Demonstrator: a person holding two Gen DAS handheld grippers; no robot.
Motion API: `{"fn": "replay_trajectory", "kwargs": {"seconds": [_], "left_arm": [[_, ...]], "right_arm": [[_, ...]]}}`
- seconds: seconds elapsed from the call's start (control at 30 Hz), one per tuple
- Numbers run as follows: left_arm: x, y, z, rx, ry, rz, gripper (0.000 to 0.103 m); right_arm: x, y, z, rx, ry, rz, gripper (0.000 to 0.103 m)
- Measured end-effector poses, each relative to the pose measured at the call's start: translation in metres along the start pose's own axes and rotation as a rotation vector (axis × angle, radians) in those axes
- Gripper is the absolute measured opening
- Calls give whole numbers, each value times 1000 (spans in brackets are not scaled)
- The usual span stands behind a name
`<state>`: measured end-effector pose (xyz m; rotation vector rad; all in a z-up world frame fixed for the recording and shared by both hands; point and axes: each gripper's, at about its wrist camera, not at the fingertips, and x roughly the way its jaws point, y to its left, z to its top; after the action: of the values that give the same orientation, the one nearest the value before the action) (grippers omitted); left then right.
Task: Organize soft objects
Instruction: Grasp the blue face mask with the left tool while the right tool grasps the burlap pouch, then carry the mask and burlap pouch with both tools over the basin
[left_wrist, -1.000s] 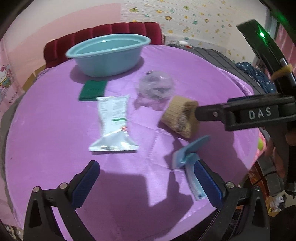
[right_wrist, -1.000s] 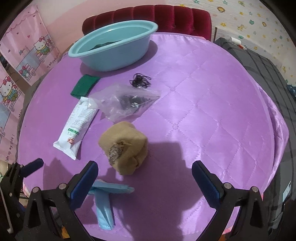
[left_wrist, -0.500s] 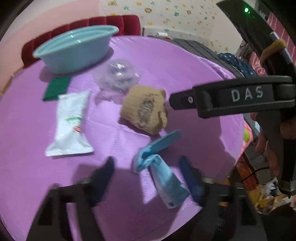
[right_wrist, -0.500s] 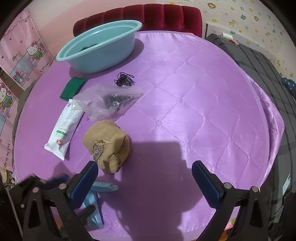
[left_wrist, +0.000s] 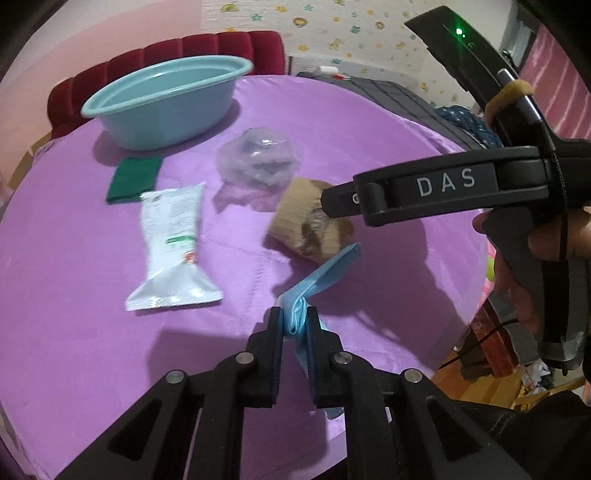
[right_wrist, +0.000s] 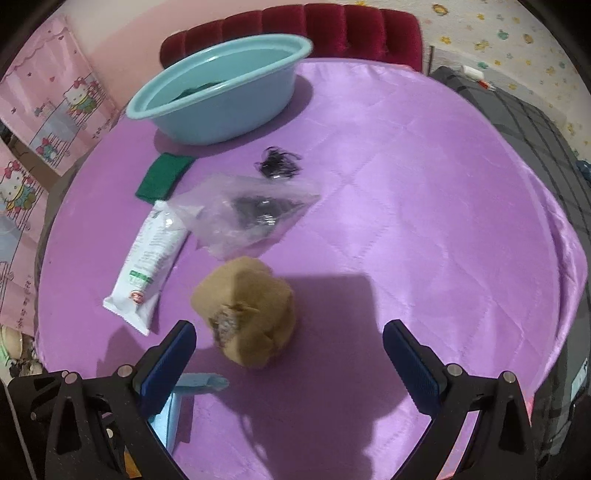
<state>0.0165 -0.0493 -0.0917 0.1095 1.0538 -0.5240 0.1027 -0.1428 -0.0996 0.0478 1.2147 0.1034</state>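
On the round table under its quilted purple satin cover (right_wrist: 424, 192), the pale blue oval plastic basin (left_wrist: 166, 99) sits at the far left, well apart from both grippers. The left gripper (left_wrist: 295, 325) is clamped on the folded light-blue cloth strip (left_wrist: 321, 269) at the near edge, its long axis running far-right. The right gripper (right_wrist: 288, 354) hangs wide open and empty just above the tan cloth bundle (right_wrist: 247, 314).

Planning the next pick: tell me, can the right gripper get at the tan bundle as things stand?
Probably yes. The right gripper is open, and the tan bundle lies just ahead between its fingers with nothing over it. The left gripper, shut on the blue cloth, sits off to the side.
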Motion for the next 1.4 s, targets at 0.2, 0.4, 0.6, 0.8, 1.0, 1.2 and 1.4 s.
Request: {"fn": "replay_trajectory", "kwargs": {"seconds": [0.2, 0.4, 0.6, 0.8, 1.0, 1.2, 1.4], "left_arm": [[-11, 13, -6, -15, -10, 40, 12], [-13, 21, -13, -32, -10, 71, 12], [-21, 28, -12, -56, -21, 79, 12], [-30, 30, -10, -62, -43, 84, 12], [-36, 33, -4, -67, -68, 93, 12], [-45, 34, 8, -62, -80, 106, 12], [-58, 41, 31, -69, -109, 114, 13]], "right_arm": [[17, 19, 6, -24, 24, 21, 97], [29, 32, 2, -52, 66, 31, 17], [15, 33, -3, -53, 66, 42, 17], [2, 33, 2, -59, 52, 44, 17], [-14, 34, 7, -77, 34, 24, 17], [-32, 31, 20, -72, 27, 30, 17], [-50, 32, 42, -89, 9, 27, 17]]}}
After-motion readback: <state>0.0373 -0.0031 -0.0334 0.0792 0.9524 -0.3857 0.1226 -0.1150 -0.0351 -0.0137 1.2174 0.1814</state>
